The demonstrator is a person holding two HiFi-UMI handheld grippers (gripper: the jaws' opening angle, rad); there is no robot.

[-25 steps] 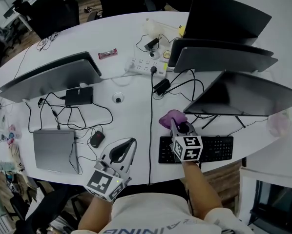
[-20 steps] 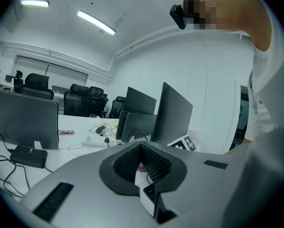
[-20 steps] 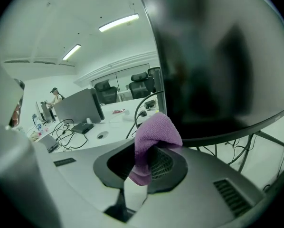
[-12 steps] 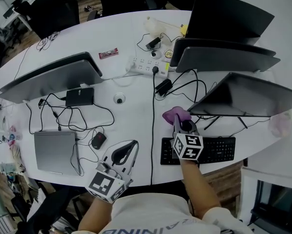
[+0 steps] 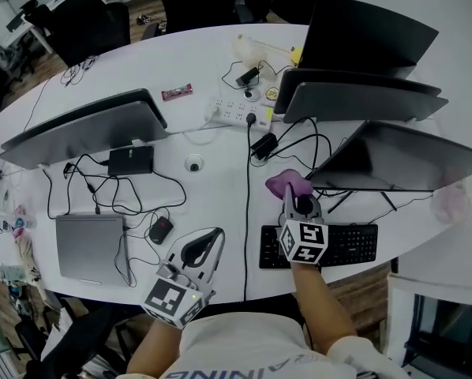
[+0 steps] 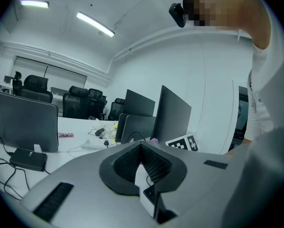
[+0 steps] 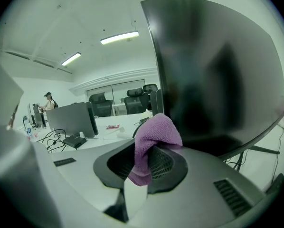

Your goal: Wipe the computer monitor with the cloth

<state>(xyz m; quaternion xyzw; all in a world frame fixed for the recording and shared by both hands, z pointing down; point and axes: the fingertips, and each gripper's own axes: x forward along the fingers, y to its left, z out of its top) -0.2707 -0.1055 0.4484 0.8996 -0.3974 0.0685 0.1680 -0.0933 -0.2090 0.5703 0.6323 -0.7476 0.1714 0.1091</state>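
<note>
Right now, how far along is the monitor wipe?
Done: the cloth is picked up, pinched in the right claw. In hand: it is held at the monitor's left edge; contact unclear. Left: the wiping itself. The left claw is shut, empty, idle.

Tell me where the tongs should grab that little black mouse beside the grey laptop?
Probably across its two long sides, straight down from above. The mouse lies flat on the table with a rounded back, and loose cables crowd it, so a sideways approach could snag. The shut, empty left tongs are nearest; the right tongs hold the cloth.
</note>
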